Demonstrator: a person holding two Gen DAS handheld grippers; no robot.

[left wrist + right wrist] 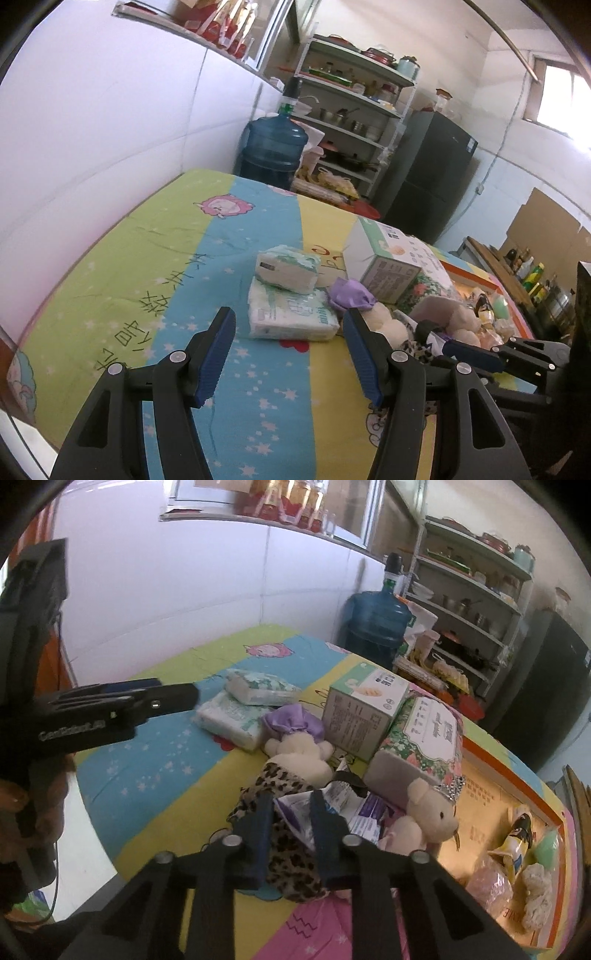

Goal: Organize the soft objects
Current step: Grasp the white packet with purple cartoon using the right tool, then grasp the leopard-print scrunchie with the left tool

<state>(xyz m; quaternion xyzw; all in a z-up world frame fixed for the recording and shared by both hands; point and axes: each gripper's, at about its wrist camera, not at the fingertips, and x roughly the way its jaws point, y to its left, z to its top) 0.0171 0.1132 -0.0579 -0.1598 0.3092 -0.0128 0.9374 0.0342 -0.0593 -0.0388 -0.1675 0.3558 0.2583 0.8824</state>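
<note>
Landmark: white carton (360, 716) with green print, standing near the middle of the bed sheet (155, 775), a striped cartoon cover in green, blue and yellow. Left of the carton: two soft tissue packs, the upper pack (258, 686) lying tilted on the lower pack (231, 720). Touching the carton's lower left corner: a cream plush toy (303, 753) with a purple cloth (291, 722) bunched on its head. Right of the carton and leaning against it: a floral-printed packet (428, 738). In front of the carton, toward the camera: a leopard-print fabric piece (291, 864) with a white and purple plastic wrapper (295, 808) lying on it. Right gripper (291, 834): fingers drawn close together, pinching the leopard fabric, the wrapper apparently caught in the same grip, though the overlap makes that hard to confirm. Right of that grip: a small cream teddy bear (432, 812) at the foot of the floral packet. Further right of the carton: an orange-rimmed shallow box (517, 775) holding assorted soft items. Left gripper (288, 328): fingers spread wide with nothing between them, hovering in front of the tissue packs, left of the carton. Behind the carton: a blue water jug (376, 624) and a metal shelf rack (476, 590).
</note>
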